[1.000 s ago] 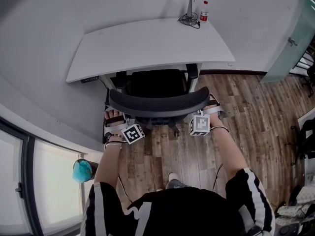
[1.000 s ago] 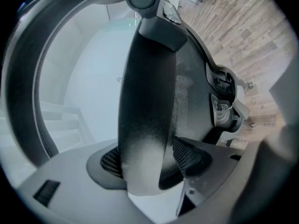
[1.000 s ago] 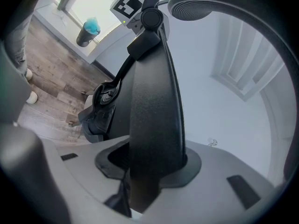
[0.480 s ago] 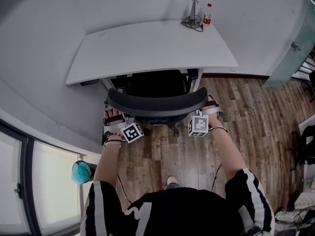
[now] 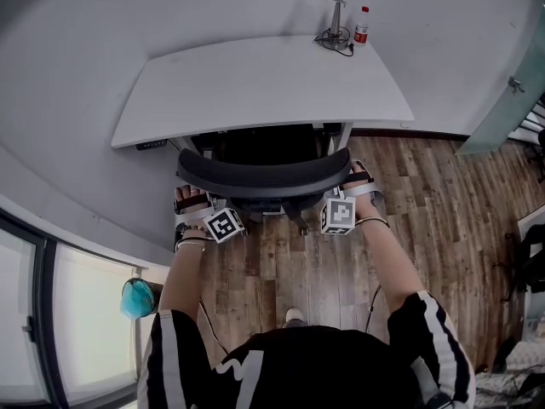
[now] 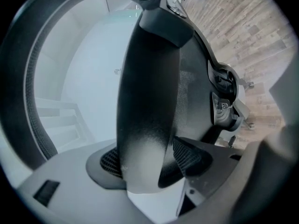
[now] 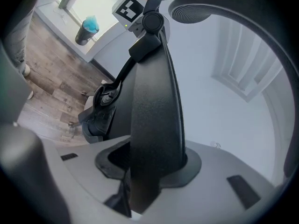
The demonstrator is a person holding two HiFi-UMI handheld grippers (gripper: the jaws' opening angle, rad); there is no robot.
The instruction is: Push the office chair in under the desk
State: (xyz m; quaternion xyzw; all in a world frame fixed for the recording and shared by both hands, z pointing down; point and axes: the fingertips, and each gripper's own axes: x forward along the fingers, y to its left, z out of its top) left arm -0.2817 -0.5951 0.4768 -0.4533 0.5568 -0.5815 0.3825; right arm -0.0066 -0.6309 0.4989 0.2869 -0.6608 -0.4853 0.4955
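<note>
The black mesh-backed office chair [image 5: 264, 177] stands at the white desk [image 5: 264, 83], its seat mostly hidden beneath the desktop. My left gripper [image 5: 189, 196] is shut on the left end of the backrest, my right gripper [image 5: 356, 177] on the right end. In the left gripper view the backrest's edge [image 6: 149, 101] runs up from between the pads of the left gripper [image 6: 149, 171]. The right gripper view shows the same: the backrest rim [image 7: 154, 106] sits clamped in the right gripper [image 7: 152, 171], with the chair's mechanism to the left.
A desk lamp [image 5: 335, 7] and a red-capped bottle [image 5: 363, 24] stand at the desk's far right corner. A teal-topped object [image 5: 136, 298] sits by the window at the left. A glass door [image 5: 511, 83] is at the right, over wood flooring [image 5: 426, 203].
Both grippers and the chair have moved toward the desk; more of the seat is now hidden beneath the desktop. The grip on the backrest is unchanged.
</note>
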